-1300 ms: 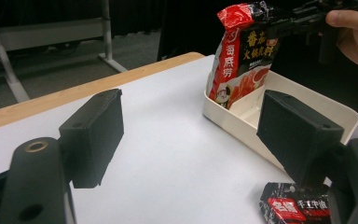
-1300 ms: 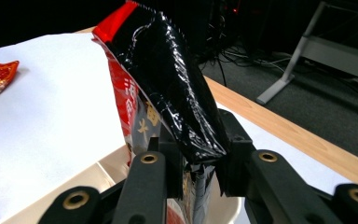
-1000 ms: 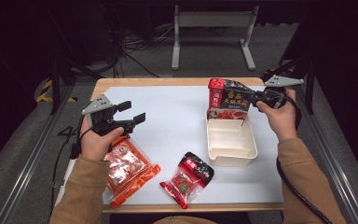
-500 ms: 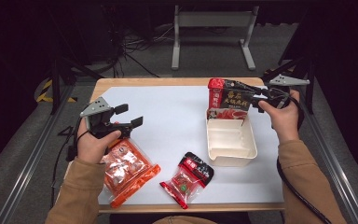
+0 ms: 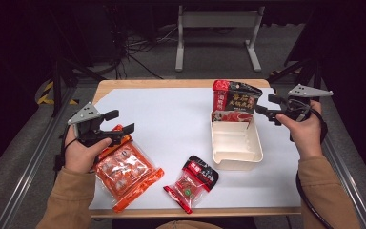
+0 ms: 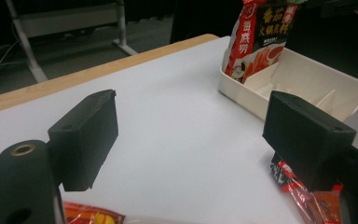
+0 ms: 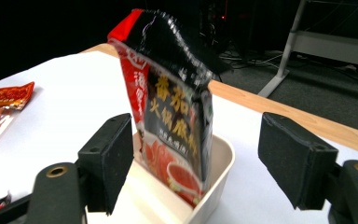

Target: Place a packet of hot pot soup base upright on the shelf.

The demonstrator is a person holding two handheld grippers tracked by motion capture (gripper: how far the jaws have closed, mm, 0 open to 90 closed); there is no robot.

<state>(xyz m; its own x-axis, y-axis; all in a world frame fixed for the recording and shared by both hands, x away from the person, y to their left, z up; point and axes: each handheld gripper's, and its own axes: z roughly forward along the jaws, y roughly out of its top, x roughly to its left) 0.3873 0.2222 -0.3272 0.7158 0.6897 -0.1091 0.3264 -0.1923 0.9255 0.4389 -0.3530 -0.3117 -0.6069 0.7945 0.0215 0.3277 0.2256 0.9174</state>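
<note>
Now right gripper [image 5: 266, 110] level, just opened beside upright sauce pouch [image 5: 232, 101]

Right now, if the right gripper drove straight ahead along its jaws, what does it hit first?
Most likely the red and black sauce pouch standing upright at the far end of the cream tray. The right gripper, jaws just opened, points straight at it with nothing between. How much gap remains is hard to judge.

This looks like a lab or test room, not a home. A wooden table [image 5: 181, 84] covered by a white sheet [image 5: 171, 124] stands on grey carpet in a dark room, with metal rails [image 5: 26, 167] at its left and right, loose cables [image 5: 138, 47] and a metal stand [image 5: 217, 21] on the far floor.
</note>
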